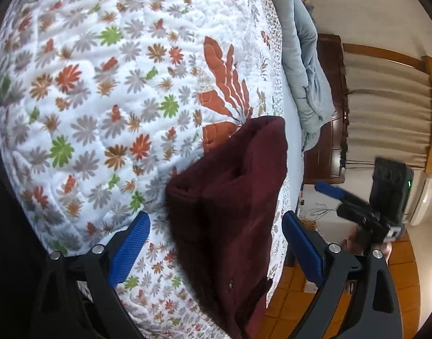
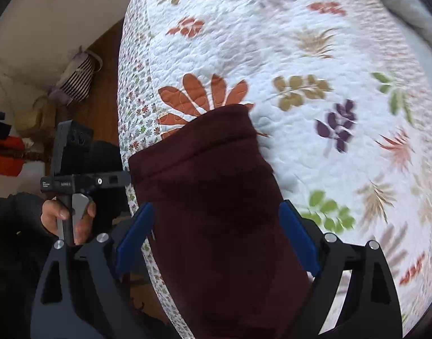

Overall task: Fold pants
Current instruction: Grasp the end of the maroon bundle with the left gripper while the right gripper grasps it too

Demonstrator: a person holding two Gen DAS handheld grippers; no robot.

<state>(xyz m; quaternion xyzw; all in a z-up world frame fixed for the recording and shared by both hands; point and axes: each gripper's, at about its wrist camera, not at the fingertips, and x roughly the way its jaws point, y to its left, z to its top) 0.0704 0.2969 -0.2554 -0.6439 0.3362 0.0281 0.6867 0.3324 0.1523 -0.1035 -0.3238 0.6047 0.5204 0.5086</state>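
The dark maroon pants (image 1: pixel 227 206) lie folded in a thick stack on the flower-print quilt (image 1: pixel 108 90), near the bed's edge. My left gripper (image 1: pixel 216 243) is open, its blue fingers (image 1: pixel 131 248) standing wide on either side of the stack, above it. In the right wrist view the pants (image 2: pixel 216 212) fill the lower middle. My right gripper (image 2: pixel 216 234) is open too, its blue fingers (image 2: pixel 299 240) straddling the stack without pinching it. The right gripper also shows in the left wrist view (image 1: pixel 357 212), off the bed's edge; the left gripper shows in the right wrist view (image 2: pixel 83 180), held by a hand.
A light blue blanket (image 1: pixel 303 65) is bunched along the far side of the bed. Beyond the bed are a dark wooden cabinet (image 1: pixel 326 147), curtains (image 1: pixel 385 107) and an orange tiled floor (image 1: pixel 300 305). Bags (image 2: pixel 72 82) lean on the wall by the wooden floor.
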